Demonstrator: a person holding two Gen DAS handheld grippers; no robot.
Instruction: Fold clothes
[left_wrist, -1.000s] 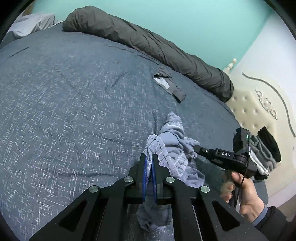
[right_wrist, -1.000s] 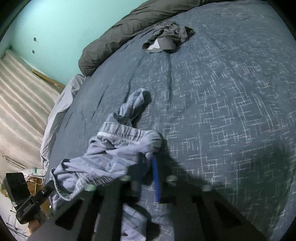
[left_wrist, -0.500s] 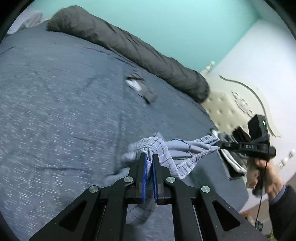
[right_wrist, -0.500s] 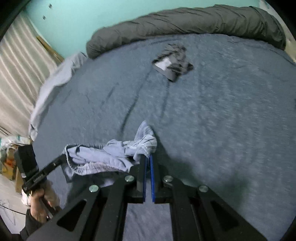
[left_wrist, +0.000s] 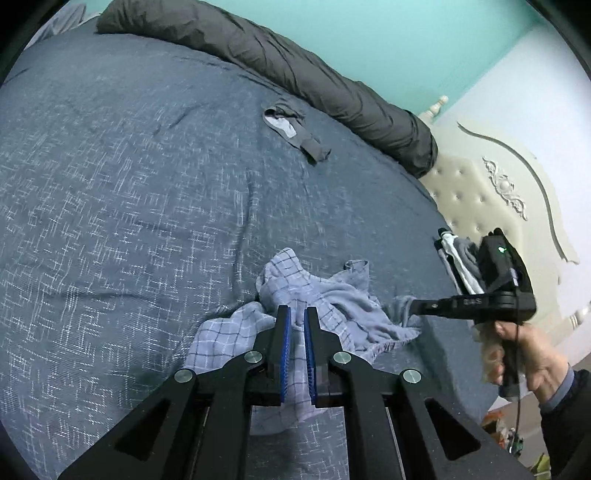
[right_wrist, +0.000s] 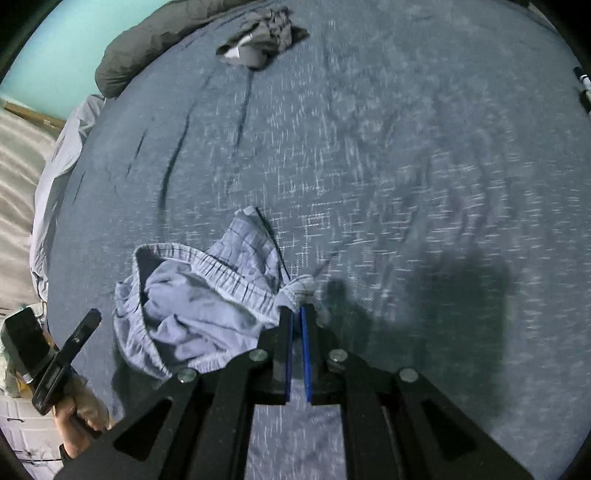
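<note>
1. Shorts (left_wrist: 332, 295), pale blue check with an elastic waistband, lie crumpled on the blue bedspread (left_wrist: 129, 184).
2. Left claw (left_wrist: 297, 317) stands slightly parted, with the fabric between and below its blue pads; whether it grips, I cannot tell.
3. Right claw (right_wrist: 296, 314) pinches a waistband corner.
4. Dark garment (left_wrist: 291, 129) lies well apart, near a rolled grey duvet (left_wrist: 295, 74).
</note>
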